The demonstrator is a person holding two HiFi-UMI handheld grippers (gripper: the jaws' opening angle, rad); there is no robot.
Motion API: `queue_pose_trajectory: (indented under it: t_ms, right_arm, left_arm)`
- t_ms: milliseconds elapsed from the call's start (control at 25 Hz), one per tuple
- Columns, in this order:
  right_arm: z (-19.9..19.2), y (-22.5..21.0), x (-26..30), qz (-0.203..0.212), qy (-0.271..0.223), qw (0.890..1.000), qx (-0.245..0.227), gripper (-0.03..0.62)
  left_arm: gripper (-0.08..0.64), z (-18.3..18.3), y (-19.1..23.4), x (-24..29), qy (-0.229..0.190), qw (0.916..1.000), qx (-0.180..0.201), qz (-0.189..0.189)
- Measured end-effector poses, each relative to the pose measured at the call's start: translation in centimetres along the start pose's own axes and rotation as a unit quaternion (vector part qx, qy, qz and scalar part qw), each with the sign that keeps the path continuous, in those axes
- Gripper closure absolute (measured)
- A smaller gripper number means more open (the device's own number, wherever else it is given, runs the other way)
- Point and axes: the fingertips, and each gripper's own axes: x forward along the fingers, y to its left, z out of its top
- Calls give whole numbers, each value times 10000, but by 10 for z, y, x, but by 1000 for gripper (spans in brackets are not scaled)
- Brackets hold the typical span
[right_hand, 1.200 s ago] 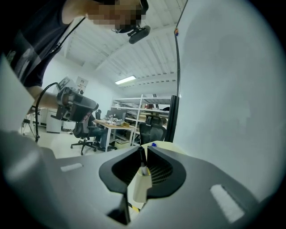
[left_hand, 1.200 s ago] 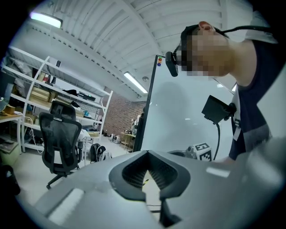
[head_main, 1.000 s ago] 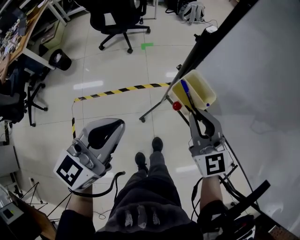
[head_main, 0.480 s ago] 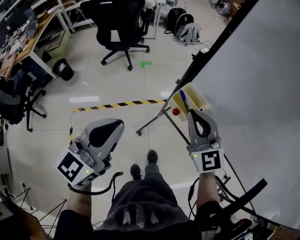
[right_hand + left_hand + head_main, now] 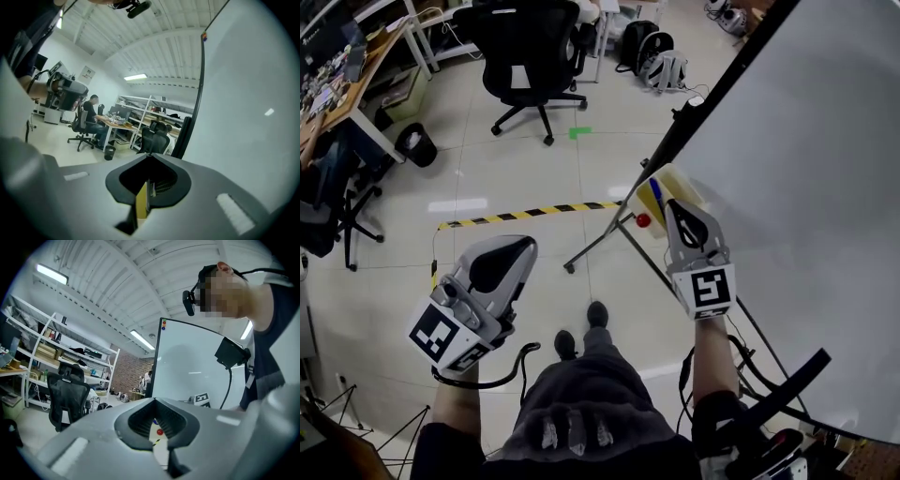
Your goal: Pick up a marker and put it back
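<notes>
A yellow tray [image 5: 682, 181] hangs on the lower edge of the whiteboard [image 5: 806, 187], and a blue marker [image 5: 653, 190] lies along its left side. My right gripper [image 5: 672, 206] points level into the tray's near end, jaws shut on the marker's near end. In the right gripper view the jaws [image 5: 150, 154] meet at the tip, with a thin strip and the yellow tray [image 5: 140, 204] showing through the gap behind them. My left gripper [image 5: 525, 246] hangs over the floor to the left, shut and empty, its tips [image 5: 154, 400] meeting. A red magnet [image 5: 643, 220] sits just below the tray.
The whiteboard's stand leg [image 5: 595, 246] slants across the floor between the grippers. A strip of yellow-black tape [image 5: 525, 214] runs over the tiles. A black office chair [image 5: 525, 56], a bin [image 5: 411, 145] and desks stand further back. The person's shoes [image 5: 581, 328] are below.
Both grippers have risen a little. The right one has closed in on the tray's near end, and its jaws have come together. The head view now looks further forward.
</notes>
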Motion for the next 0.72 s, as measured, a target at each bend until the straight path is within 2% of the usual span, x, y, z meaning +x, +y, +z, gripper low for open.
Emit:
queue_pose_trajectory:
  t_ms: [200,360,560,720]
  right_arm:
    - [-22,3,8,84,195,9998,57,592]
    - [-33,0,10,141,92,9998,100,591]
    - [-36,5,9,380,207,9981,-442,591]
    - [-48,5,1,383,254,9985,-301,577]
  left_arm:
    - [554,-15,14,1,196,9997,-49,106]
    - [554,-22,17,15,264,9996,-122,63]
    - [554,-34,14,34,362,9991,-202,-21]
    - [554,-37,10,46,439,9988,-226,-7]
